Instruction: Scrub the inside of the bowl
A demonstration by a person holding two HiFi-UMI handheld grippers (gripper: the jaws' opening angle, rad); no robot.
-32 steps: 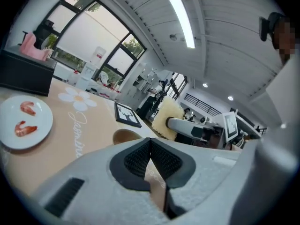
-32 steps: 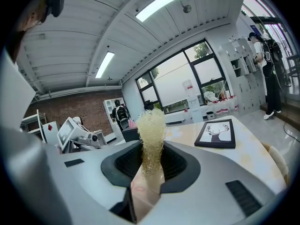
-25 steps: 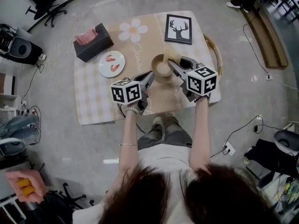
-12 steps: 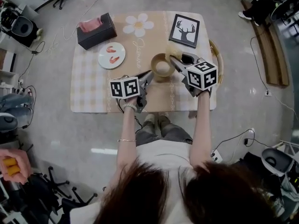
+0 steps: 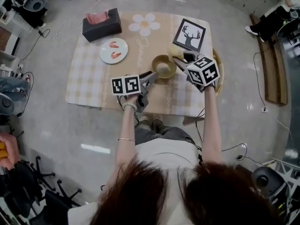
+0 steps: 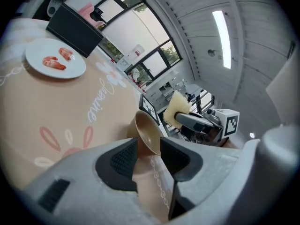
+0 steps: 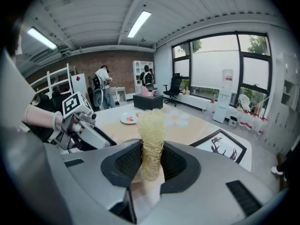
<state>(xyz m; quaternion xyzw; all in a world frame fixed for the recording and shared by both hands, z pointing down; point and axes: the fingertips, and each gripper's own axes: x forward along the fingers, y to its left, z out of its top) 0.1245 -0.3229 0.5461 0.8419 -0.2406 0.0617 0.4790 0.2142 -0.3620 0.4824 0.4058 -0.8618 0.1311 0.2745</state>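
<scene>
The left hand-held gripper was just opened, with the bowl rim between its jaws. A sponge is clamped by the right hand-held gripper.

Looks like an open-plan lab or studio office. Grey polished floor with trailing cables, swivel chairs lower left, brick wall, ceiling strip lights, tall windows at right.

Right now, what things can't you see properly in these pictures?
Whether the bowl is clean inside: head view, too small.
The loofah scrubber, lower end: right gripper view, buried where the right gripper clamps it.
The curved tan hoop: head view, mostly behind that gripper.
The people far back: right gripper view, too small.
</scene>
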